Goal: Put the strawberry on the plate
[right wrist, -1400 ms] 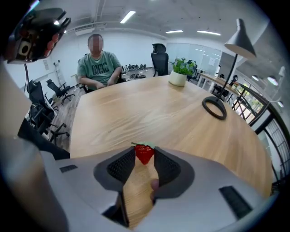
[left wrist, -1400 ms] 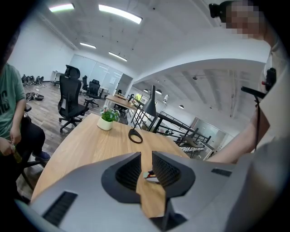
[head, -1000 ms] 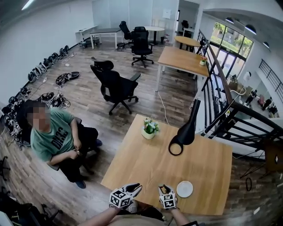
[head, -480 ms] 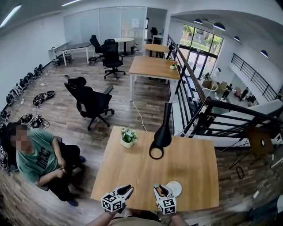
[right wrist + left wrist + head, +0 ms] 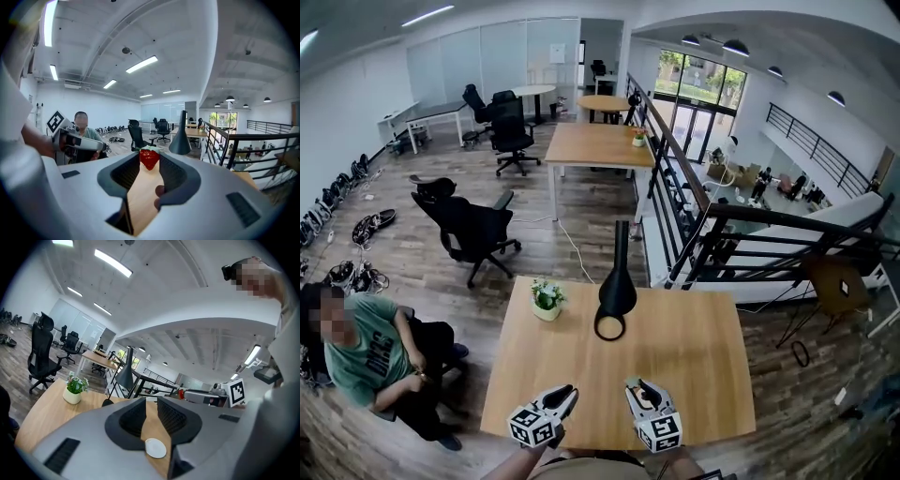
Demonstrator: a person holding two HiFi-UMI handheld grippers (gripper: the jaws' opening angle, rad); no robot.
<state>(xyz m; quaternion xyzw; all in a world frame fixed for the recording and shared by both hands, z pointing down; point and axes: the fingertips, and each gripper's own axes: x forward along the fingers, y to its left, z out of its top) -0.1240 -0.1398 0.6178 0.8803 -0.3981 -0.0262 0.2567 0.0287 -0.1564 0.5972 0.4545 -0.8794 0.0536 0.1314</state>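
A red strawberry (image 5: pixel 149 158) with a green cap sits pinched between the tips of my right gripper (image 5: pixel 149 160), held up in the air above the wooden table (image 5: pixel 694 347). In the head view the right gripper (image 5: pixel 643 392) hovers over the table's near edge and covers the plate. The small white plate (image 5: pixel 155 447) shows only in the left gripper view, low down on the table between the jaws. My left gripper (image 5: pixel 566 395) hangs to the left of the right one, jaws a little apart with nothing between them.
A black cone-shaped lamp (image 5: pixel 616 289) with a ring base stands mid-table, and a small potted plant (image 5: pixel 547 300) sits at the table's far left. A person (image 5: pixel 366 347) is seated left of the table. A black railing (image 5: pixel 750 244) runs along the right.
Both grippers have risen toward the camera, the right one still holding the strawberry. The plate, which showed just right of the right gripper, is now hidden behind it.
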